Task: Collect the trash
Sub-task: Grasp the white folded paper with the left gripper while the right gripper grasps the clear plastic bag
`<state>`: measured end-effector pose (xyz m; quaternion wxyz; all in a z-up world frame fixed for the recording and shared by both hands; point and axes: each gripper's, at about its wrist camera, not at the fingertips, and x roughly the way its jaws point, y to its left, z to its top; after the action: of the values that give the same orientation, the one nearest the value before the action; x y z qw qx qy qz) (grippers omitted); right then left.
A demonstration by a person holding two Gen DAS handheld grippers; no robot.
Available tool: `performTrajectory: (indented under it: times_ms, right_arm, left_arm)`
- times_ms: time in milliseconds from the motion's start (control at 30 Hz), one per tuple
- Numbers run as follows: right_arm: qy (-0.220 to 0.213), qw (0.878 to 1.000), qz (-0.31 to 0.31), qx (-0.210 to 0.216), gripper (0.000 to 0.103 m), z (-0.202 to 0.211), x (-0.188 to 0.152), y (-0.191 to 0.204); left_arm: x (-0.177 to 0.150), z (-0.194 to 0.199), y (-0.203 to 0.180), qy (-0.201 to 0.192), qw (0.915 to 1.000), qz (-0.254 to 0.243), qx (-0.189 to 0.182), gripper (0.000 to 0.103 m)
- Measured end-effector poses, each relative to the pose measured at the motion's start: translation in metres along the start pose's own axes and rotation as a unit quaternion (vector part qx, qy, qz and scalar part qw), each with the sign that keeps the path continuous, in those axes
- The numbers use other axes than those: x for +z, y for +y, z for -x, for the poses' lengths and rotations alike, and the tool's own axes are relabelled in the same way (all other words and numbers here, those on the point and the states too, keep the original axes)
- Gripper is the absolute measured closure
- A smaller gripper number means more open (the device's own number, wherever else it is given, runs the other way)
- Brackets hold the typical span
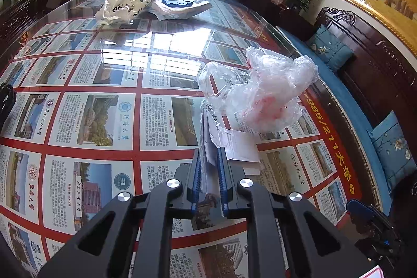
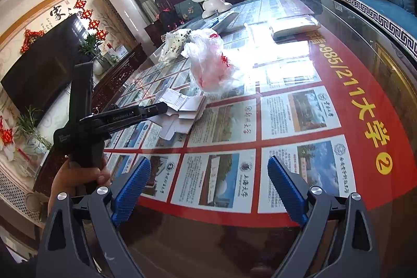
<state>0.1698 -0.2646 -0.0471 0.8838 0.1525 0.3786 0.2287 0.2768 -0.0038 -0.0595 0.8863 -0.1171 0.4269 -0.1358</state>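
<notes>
- Left tool (image 1: 209, 160) clamped on crumpled paper (image 1: 229, 145) at near right of surface (image 1: 104, 153).
- Right tool (image 2: 208, 186) gaping, empty.
- Plastic bag (image 1: 263, 93) just beyond paper, nearer left tool.

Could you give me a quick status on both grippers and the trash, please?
Left hand-held gripper shut on crumpled paper. Right hand-held gripper open, empty. Clear plastic bag just beyond the paper, loose on the table. Nothing blocking.
</notes>
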Motion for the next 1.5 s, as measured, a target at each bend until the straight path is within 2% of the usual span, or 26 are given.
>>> performTrajectory:
  times_ms: [433, 800, 1000, 1267, 1300, 1433, 1500]
  right_arm:
    - [0.004, 1.0, -0.008, -0.016, 0.013, -0.036, 0.036, -0.007]
    - [-0.006, 0.998, 0.034, -0.053, 0.013, -0.083, 0.086, -0.002]
    - [0.003, 0.998, 0.047, -0.049, 0.012, -0.111, 0.099, 0.002]
    - [0.015, 0.995, 0.05, -0.08, 0.009, -0.136, 0.108, -0.002]
    - [0.016, 0.995, 0.049, -0.082, 0.011, -0.138, 0.108, -0.004]
    - [0.031, 0.996, 0.047, -0.065, 0.053, -0.145, 0.11, -0.009]
    - [0.027, 0.998, 0.037, -0.054, 0.064, -0.141, 0.11, -0.012]
  left_arm:
    - [0.014, 0.006, 0.001, -0.017, 0.9996, 0.003, -0.023, 0.096]
    - [0.021, 0.004, 0.005, -0.018, 0.9995, 0.009, -0.026, 0.096]
    - [0.023, 0.0, 0.016, -0.015, 0.9989, 0.03, -0.033, 0.096]
    - [0.024, -0.003, 0.016, -0.013, 0.999, 0.031, -0.03, 0.096]
    - [0.024, -0.003, 0.016, -0.013, 0.999, 0.032, -0.029, 0.096]
    - [0.023, -0.005, 0.016, -0.01, 0.9988, 0.035, -0.033, 0.096]
    - [0.023, -0.006, 0.017, -0.009, 0.9986, 0.038, -0.036, 0.096]
